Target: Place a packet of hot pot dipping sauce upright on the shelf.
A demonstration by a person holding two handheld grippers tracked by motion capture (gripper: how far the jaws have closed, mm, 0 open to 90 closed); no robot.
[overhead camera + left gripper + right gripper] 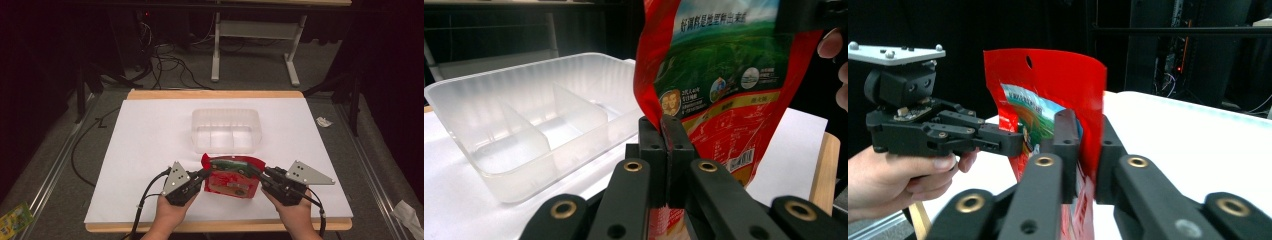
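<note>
White paper covers the surface (pixel 150 150); near its front edge a red snack pouch (pixel 231 179) is held up between both tongs. Left tongs (pixel 204 174) and right tongs (pixel 258 172) are each clamped on a side edge. Just behind stands a clear divided tray (pixel 226 131).

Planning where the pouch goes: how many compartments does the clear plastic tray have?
3. In the clear plastic tray, the left gripper view shows one long compartment along the far wall and two smaller ones side by side nearer the camera, split by a short divider.
</note>
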